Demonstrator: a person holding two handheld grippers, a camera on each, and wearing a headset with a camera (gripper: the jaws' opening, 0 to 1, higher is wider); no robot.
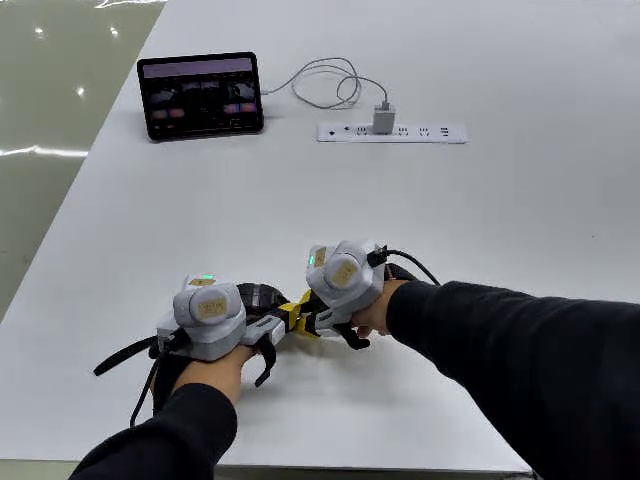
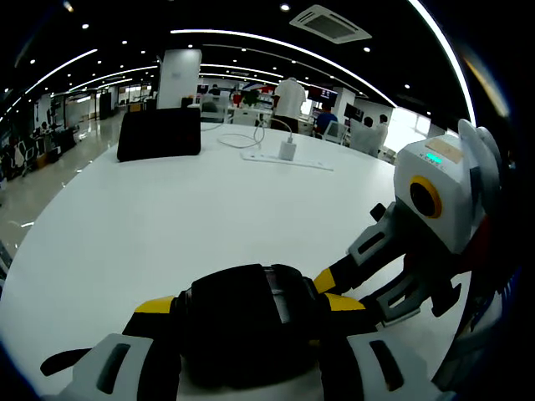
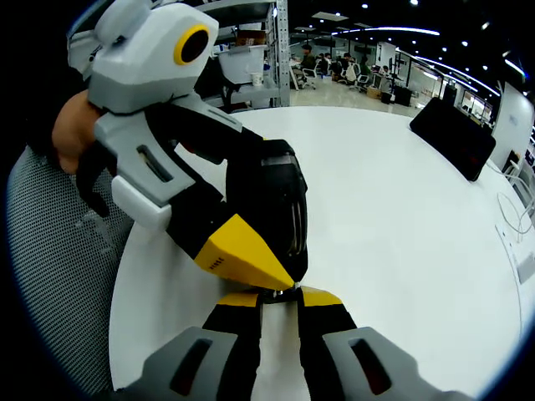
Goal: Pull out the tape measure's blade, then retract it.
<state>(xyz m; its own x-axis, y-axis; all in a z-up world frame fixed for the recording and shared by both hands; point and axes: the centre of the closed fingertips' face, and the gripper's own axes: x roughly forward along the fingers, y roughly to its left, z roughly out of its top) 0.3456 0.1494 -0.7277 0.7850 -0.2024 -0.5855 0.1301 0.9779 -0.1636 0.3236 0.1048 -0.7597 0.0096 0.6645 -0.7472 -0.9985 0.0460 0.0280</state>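
On the near part of the white worktop (image 1: 420, 210), the left hand-held gripper (image 2: 249, 307) is clamped across the case of the black tape measure (image 2: 251, 334). The right hand-held gripper (image 3: 278, 299) has its jaws almost together, pinching the blade tip (image 3: 276, 291) right at the case.

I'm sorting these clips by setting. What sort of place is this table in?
Probably a large open-plan office or lab hall. The wide white table carries a tablet and a power strip. The left gripper view shows long ceiling light strips, a ceiling air unit and people at distant desks.
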